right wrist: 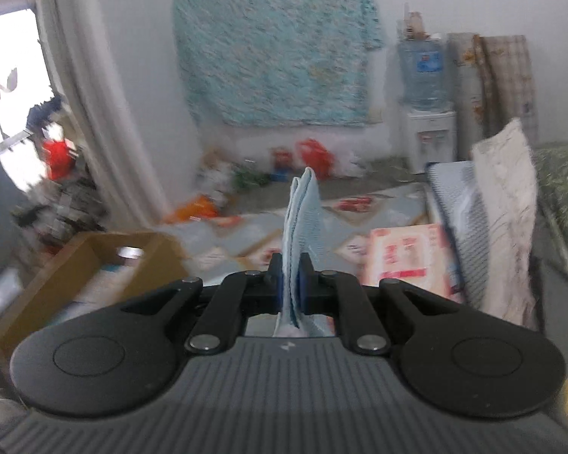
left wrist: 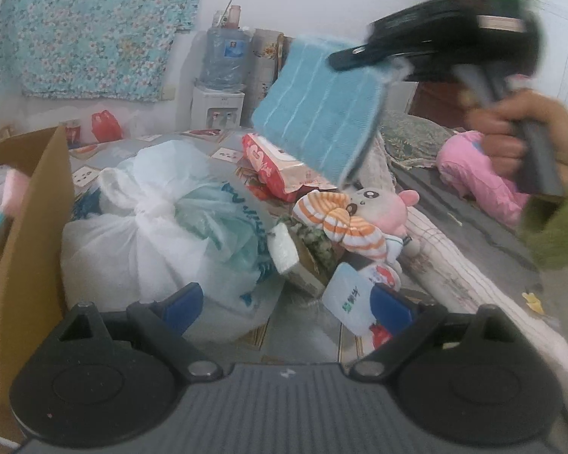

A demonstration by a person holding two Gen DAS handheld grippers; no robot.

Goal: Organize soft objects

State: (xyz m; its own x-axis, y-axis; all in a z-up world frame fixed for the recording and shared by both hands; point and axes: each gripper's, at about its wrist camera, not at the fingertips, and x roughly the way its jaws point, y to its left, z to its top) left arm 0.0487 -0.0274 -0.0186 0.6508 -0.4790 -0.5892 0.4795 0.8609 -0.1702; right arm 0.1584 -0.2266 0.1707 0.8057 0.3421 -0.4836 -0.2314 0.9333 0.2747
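Observation:
A folded blue towel with white stripes hangs in the air at upper centre, and my right gripper is shut on its top edge. In the right wrist view the same blue towel stands edge-on between the blue pads of the right gripper. My left gripper stands open low over the floor, with nothing between its fingers. Ahead of it lie a tied white plastic bag, a plush toy with orange stripes and a small white pouch. A cardboard box stands at the left.
A red snack pack lies behind the plush toy. A pink garment lies on the right by a folded quilt. A water dispenser stands against the far wall. A person's hand in a green sleeve holds the right gripper.

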